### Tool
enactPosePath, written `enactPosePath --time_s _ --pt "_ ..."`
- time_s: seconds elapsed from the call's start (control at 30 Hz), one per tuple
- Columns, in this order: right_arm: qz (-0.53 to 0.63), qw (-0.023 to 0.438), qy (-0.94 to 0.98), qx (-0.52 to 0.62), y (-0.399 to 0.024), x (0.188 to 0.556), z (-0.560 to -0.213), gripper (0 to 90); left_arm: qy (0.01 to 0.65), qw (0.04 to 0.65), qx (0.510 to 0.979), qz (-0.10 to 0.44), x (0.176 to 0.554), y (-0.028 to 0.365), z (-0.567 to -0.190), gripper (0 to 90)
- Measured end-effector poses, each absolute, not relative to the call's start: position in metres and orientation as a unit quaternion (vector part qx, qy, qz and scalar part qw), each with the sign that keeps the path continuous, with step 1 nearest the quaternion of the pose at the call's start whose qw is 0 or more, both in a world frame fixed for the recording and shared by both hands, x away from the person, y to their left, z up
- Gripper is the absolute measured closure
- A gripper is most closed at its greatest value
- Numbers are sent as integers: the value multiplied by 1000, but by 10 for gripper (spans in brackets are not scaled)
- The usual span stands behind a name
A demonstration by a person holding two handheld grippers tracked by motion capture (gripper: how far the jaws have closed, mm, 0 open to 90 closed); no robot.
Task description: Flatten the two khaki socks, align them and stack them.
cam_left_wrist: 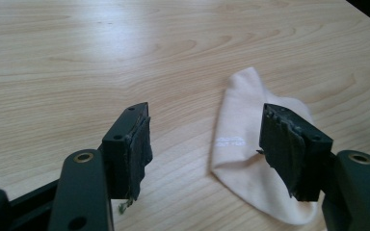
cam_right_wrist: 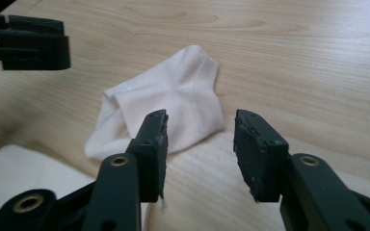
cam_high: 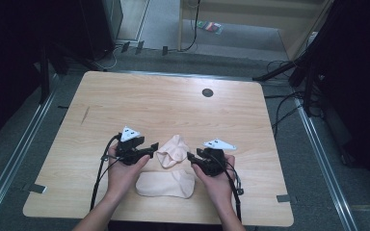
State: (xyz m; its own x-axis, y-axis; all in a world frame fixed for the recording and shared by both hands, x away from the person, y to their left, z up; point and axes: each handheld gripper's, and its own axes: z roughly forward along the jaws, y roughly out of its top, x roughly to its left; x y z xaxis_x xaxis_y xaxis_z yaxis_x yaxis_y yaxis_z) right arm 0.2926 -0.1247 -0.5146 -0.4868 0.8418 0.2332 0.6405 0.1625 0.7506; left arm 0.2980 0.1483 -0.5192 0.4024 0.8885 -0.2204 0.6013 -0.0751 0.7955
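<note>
Two pale cream socks lie on the wooden table. One is crumpled between the two grippers; the other lies flat nearer the person. My left gripper stands open just left of the crumpled sock, pads apart with bare table between them. My right gripper is open just right of that sock, nothing between its pads. In the right gripper view, the left gripper sits at the top left.
A dark round grommet is set in the far part of the table. Black stands and cables crowd the floor to the right. Grey tape tabs mark the near corners.
</note>
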Motion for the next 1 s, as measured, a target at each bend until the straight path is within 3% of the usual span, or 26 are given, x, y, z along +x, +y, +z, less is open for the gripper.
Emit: enactPosePath --time_s 0.33,0.53,0.67,0.7,0.73,0.8,1.0 --pt "391 122 765 497 -108 321 -536 614 517 454 704 177 302 149 -532 304" --pt "366 161 780 482 -97 319 -542 594 524 448 705 168 305 149 -536 308" --pt "359 174 790 465 -92 318 -544 647 525 445 706 167 307 151 -537 304" --pt "359 176 792 461 -92 318 -544 688 525 447 705 166 307 151 -538 304" --pt "358 181 793 459 -91 317 -544 791 523 450 704 169 307 151 -538 298" --pt "361 182 794 454 -91 317 -544 839 519 452 704 175 306 151 -538 294" --pt "391 178 789 439 -90 315 -534 856 509 463 705 170 307 150 -541 297"
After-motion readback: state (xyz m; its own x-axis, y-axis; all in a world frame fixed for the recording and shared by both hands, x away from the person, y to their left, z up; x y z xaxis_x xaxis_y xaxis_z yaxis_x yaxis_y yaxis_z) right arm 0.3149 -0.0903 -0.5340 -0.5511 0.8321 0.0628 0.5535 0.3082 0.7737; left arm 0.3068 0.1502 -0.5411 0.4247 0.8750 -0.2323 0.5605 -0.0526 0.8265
